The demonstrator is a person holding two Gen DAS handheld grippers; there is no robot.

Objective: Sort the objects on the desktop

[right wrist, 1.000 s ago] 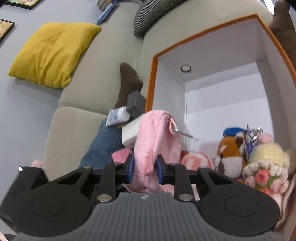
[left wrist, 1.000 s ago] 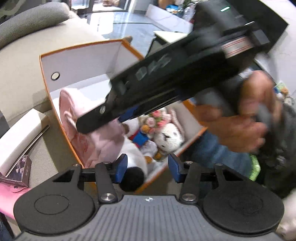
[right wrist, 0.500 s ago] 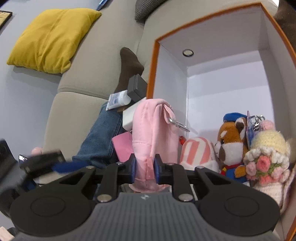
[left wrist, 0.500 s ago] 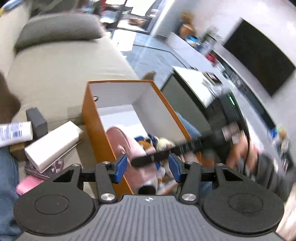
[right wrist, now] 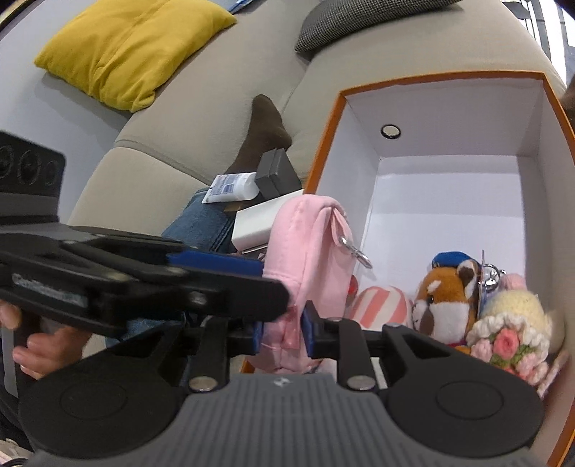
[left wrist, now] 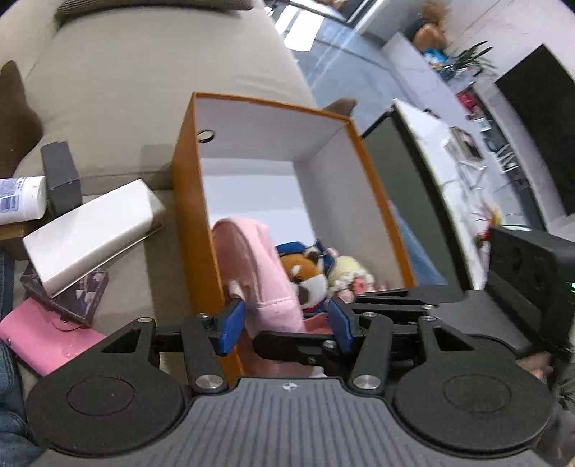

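A pink pouch point(right wrist: 309, 251) is pinched by the right tongs point(right wrist: 282, 332), just loosened, inside the orange box point(right wrist: 325, 158); the left tongs point(left wrist: 284, 321) are held wide, apparently empty.

A: Place type? Home, living room.
B: Evidence?
A: Beige sofa point(right wrist: 201, 118) with a yellow cushion point(right wrist: 129, 46) and a dark patterned cushion point(right wrist: 363, 18). Black TV screen point(left wrist: 539, 118) on the far wall, long low white unit point(left wrist: 456, 151) below it with clutter, potted plant point(left wrist: 467, 57) at the end, glossy tiled floor point(left wrist: 323, 32).
B: Anything else?
A: A person's jeans leg point(right wrist: 205, 222) and dark sock point(right wrist: 262, 133) stretched on the sofa. Domestic.
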